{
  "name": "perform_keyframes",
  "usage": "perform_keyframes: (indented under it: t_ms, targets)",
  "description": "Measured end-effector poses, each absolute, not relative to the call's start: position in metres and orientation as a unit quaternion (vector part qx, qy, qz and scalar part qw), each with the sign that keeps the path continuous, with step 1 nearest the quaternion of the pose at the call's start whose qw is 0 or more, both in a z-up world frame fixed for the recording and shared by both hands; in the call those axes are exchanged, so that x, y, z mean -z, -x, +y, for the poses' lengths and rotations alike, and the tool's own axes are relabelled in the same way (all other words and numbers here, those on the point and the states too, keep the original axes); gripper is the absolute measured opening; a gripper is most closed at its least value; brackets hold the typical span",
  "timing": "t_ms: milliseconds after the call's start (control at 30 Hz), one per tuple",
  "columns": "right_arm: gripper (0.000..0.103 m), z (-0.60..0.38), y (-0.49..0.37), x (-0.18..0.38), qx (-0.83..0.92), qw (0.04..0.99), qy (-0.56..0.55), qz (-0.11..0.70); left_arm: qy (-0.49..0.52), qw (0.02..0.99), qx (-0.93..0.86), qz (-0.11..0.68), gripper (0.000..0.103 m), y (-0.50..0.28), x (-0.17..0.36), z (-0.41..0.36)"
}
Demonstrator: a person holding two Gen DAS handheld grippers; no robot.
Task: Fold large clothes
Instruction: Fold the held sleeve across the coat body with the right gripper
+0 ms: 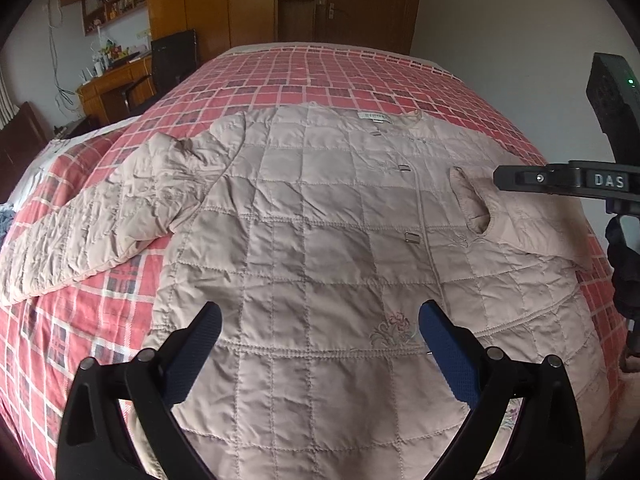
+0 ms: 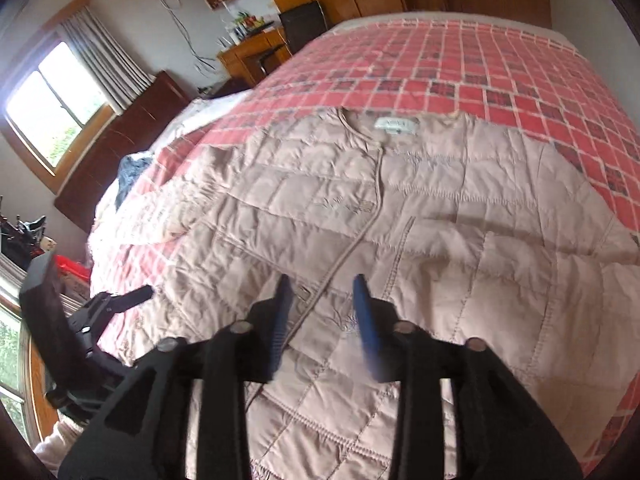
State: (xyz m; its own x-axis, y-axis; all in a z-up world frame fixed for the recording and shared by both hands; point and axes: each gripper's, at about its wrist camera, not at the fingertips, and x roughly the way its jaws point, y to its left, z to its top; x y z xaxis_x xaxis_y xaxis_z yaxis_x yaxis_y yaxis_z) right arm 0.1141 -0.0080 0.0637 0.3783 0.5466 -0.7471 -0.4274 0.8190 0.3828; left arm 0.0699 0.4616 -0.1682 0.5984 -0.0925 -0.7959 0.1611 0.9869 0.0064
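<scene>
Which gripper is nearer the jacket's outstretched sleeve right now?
Left. The left gripper hovers open over the hem, next to the outstretched sleeve; the right gripper is over the front placket, farther away.

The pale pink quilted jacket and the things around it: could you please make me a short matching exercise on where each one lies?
Things:
1. pale pink quilted jacket
2. jacket's left-hand sleeve
3. jacket's right-hand sleeve
4. white neck label

Places:
A. folded across the jacket's body
B. at the collar's inside
C. spread flat on the red checked bedspread
D. stretched sideways onto the bedspread

Pairs: 1-C, 2-D, 3-A, 4-B
</scene>
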Motion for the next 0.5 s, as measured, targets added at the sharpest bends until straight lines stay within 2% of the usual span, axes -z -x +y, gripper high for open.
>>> perform_keyframes:
  t_ms: [233,400,433,467,500]
  targets:
    - [0.035,-0.085,-0.1,-0.092,-0.123,0.895,-0.046,0.426,-0.017,0.859,0.162,0.486,0.098,-0.11,0.172,0.4]
    - [0.035,-0.157,-0.105,-0.066,-0.024,0.902,-0.103,0.418,-0.016,0.836,0.2,0.511,0.097,-0.148,0.189,0.34]
    - [0.035,-0.169,-0.105,-0.062,-0.022,0.902,-0.123,0.412,-0.017,0.834,0.201,0.514,0.093,-0.155,0.193,0.331]
    - [0.035,-0.178,-0.102,-0.058,-0.023,0.903,-0.136,0.407,-0.016,0.832,0.203,0.516,0.079,-0.16,0.197,0.323]
    - [0.035,-0.186,-0.1,-0.055,-0.021,0.903,-0.146,0.403,-0.013,0.829,0.205,0.52,0.07,-0.164,0.2,0.317]
